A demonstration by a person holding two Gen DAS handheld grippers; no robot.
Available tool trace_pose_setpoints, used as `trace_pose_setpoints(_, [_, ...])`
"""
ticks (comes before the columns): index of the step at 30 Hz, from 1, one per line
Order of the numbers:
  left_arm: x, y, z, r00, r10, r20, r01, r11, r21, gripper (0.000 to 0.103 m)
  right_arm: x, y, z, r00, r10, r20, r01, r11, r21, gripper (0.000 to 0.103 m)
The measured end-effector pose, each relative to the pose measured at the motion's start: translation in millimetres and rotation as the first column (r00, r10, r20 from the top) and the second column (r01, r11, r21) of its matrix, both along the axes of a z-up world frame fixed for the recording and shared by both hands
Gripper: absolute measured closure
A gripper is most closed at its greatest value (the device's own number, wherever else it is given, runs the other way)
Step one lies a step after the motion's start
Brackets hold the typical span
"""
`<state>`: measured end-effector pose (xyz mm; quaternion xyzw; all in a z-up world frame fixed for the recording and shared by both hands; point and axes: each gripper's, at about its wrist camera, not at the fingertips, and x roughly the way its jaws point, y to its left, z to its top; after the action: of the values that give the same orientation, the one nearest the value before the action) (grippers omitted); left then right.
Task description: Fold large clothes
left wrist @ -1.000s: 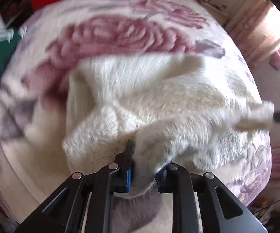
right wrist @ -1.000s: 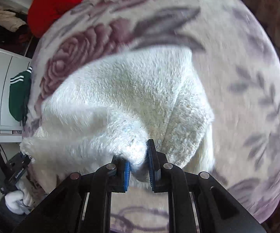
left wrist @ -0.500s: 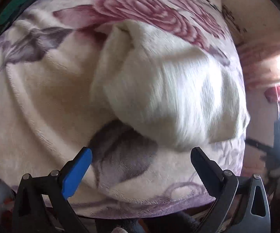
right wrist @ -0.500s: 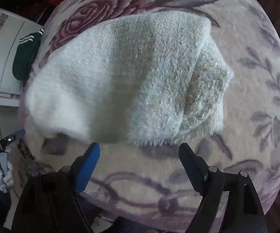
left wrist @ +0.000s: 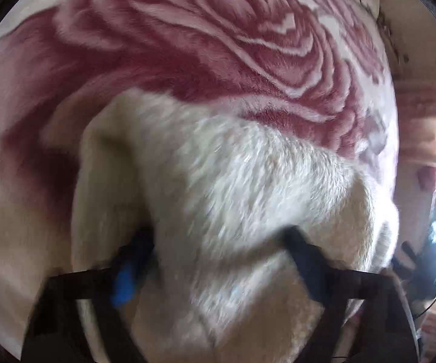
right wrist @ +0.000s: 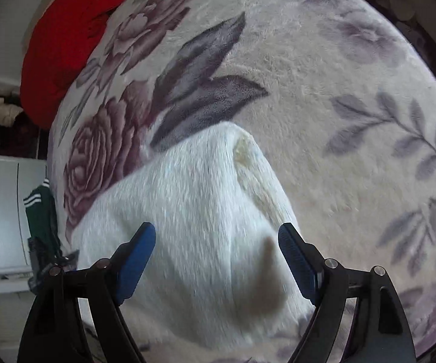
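Note:
A fluffy white garment (left wrist: 233, 199) lies folded in a bundle on a floral blanket (left wrist: 206, 45). My left gripper (left wrist: 218, 248) is open, its jaws pushed down onto the near edge of the garment, one on each side of a raised fold; the view is blurred. My right gripper (right wrist: 216, 242) is open and holds nothing, just above the other end of the white garment (right wrist: 187, 217). The left gripper's black body shows at the left edge of the right wrist view (right wrist: 45, 257).
A red garment (right wrist: 63, 42) lies at the far end of the blanket (right wrist: 324, 90). A dark green garment with white stripes (right wrist: 39, 211) hangs by a white cabinet (right wrist: 3, 211) on the left. A bright window and a wall stand to the right in the left wrist view.
Both grippers let go of the white garment and opened. Since then both have come in close, the left one pressing down onto the garment's near edge.

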<state>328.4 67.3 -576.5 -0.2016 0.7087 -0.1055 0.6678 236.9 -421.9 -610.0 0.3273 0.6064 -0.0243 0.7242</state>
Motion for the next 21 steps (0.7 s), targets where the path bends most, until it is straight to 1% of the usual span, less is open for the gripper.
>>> trace_pose_setpoints(1, [3.9,-5.4,4.0,1.000,-0.019,0.009,0.019,1.000,0.016,0.061,8.6,3.3,-10.5,1.000,-0.003,-0.022,0.004,1.000,0.025,0.018])
trace_pose_setpoints(2, [5.7,-7.6,10.8,0.999,-0.034,0.031,0.033,0.999,0.035,0.071,17.9,4.2,-23.3,0.998,-0.006,-0.062,0.009,0.999,0.051,0.018])
trace_pose_setpoints(3, [8.3,-7.3,20.2,0.997,-0.039,0.062,0.037,0.999,0.034,0.080,25.7,7.9,-33.1,0.995,0.000,-0.097,0.006,0.998,0.058,0.020])
trace_pose_setpoints(4, [11.3,-3.4,31.9,0.995,-0.025,0.094,0.025,1.000,0.002,0.082,26.9,11.6,-37.1,0.996,0.000,-0.094,0.005,0.999,0.051,0.038])
trace_pose_setpoints(5, [15.6,1.1,38.9,0.994,-0.006,0.106,0.009,1.000,-0.028,0.083,32.0,15.1,-36.3,0.997,0.012,-0.078,-0.009,0.999,0.045,0.061])
trace_pose_setpoints(6, [18.6,5.0,44.7,0.993,0.011,0.115,-0.004,0.998,-0.060,0.083,35.7,17.8,-31.4,0.998,0.018,-0.063,-0.016,1.000,0.024,0.070])
trace_pose_setpoints(7, [23.3,9.3,49.6,0.992,0.024,0.122,-0.013,0.996,-0.091,0.084,39.0,18.2,-24.7,0.999,0.013,-0.039,-0.012,1.000,0.027,0.079])
trace_pose_setpoints(8, [27.9,11.1,51.6,0.992,0.030,0.119,-0.017,0.994,-0.103,0.084,41.4,17.9,-14.7,1.000,0.010,-0.015,-0.009,0.999,0.037,0.084])
trace_pose_setpoints(9, [34.2,16.2,49.6,0.993,0.051,0.106,-0.034,0.988,-0.151,0.084,45.3,16.1,-4.9,1.000,0.001,0.016,-0.002,0.999,0.042,0.086])
trace_pose_setpoints(10, [41.5,25.3,42.0,0.993,0.096,0.070,-0.080,0.976,-0.201,0.084,50.0,13.1,3.2,0.999,-0.017,0.046,0.015,0.998,0.054,0.089])
trace_pose_setpoints(11, [44.0,31.9,37.1,0.991,0.128,0.042,-0.115,0.968,-0.225,0.084,55.1,8.7,6.9,0.997,-0.039,0.065,0.034,0.997,0.071,0.091])
trace_pose_setpoints(12, [52.8,40.1,25.0,0.986,0.168,0.014,-0.159,0.951,-0.265,0.084,60.6,2.8,8.8,0.995,-0.062,0.078,0.056,0.995,0.077,0.093])
trace_pose_setpoints(14, [69.1,49.7,-3.6,0.976,0.211,-0.056,-0.218,0.921,-0.324,0.083,73.7,-13.2,3.8,0.989,-0.111,0.100,0.104,0.991,0.081,0.094])
trace_pose_setpoints(15, [73.3,54.5,-24.2,0.968,0.229,-0.105,-0.252,0.894,-0.371,0.083,78.9,-18.1,0.0,0.989,-0.108,0.103,0.103,0.993,0.053,0.094])
trace_pose_setpoints(16, [73.5,58.4,-34.5,0.961,0.237,-0.144,-0.276,0.871,-0.407,0.079,84.8,-21.2,-6.2,0.991,-0.100,0.088,0.099,0.995,0.009,0.096])
trace_pose_setpoints(17, [73.2,62.1,-39.5,0.953,0.247,-0.175,-0.299,0.852,-0.429,0.079,89.6,-22.7,-17.4,0.994,-0.094,0.049,0.094,0.996,0.006,0.096])
trace_pose_setpoints(18, [71.2,67.5,-44.8,0.942,0.257,-0.215,-0.330,0.819,-0.470,0.076,91.1,-24.0,-25.1,0.996,-0.088,0.012,0.088,0.996,0.019,0.096])
trace_pose_setpoints(19, [69.2,71.0,-44.8,0.939,0.251,-0.236,-0.338,0.802,-0.493,0.073,89.0,-27.8,-28.3,0.997,-0.081,-0.016,0.081,0.996,0.024,0.096])
trace_pose_setpoints(20, [65.2,75.4,-39.4,0.939,0.236,-0.248,-0.333,0.797,-0.503,0.069,87.1,-28.4,-26.7,0.997,-0.078,-0.023,0.079,0.996,0.037,0.096])
trace_pose_setpoints(21, [60.5,78.8,-30.4,0.948,0.218,-0.232,-0.309,0.802,-0.511,0.058,84.5,-29.8,-23.7,0.997,-0.076,-0.019,0.077,0.995,0.057,0.095])
